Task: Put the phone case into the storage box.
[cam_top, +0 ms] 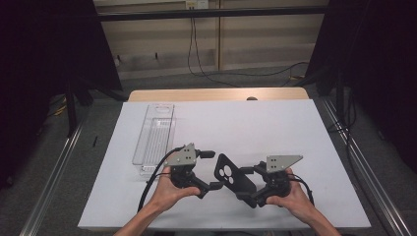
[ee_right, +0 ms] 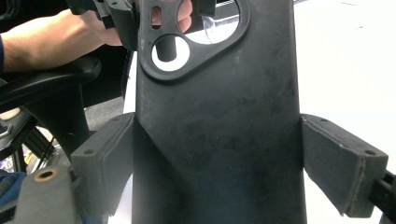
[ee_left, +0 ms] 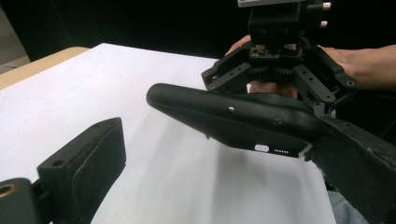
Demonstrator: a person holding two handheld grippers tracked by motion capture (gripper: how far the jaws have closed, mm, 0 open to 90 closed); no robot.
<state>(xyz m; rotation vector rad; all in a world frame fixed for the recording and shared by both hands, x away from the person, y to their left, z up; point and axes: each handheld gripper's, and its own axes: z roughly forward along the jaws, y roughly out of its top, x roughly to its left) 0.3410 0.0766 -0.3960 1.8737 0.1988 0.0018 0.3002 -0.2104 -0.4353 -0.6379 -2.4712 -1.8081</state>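
Observation:
A black phone case (cam_top: 235, 178) with a camera cutout is held just above the white sheet (cam_top: 246, 128), between the two hands. My right gripper (cam_top: 248, 184) is shut on it, the pads pressing its two long sides (ee_right: 217, 126). In the right gripper view the case (ee_right: 219, 116) runs up the frame, its cutout at the top. My left gripper (cam_top: 212, 170) is open, with its jaws wide to either side of the case's camera end. In the left gripper view the case (ee_left: 233, 116) lies edge-on across the gap (ee_left: 217, 128), close to the right-hand jaw and far from the other.
A clear plastic box (cam_top: 155, 137) lies on the sheet at the left, beyond the left hand. The wooden table edge (cam_top: 219, 94) runs along the back. Metal rails flank the table and cables trail on the floor behind.

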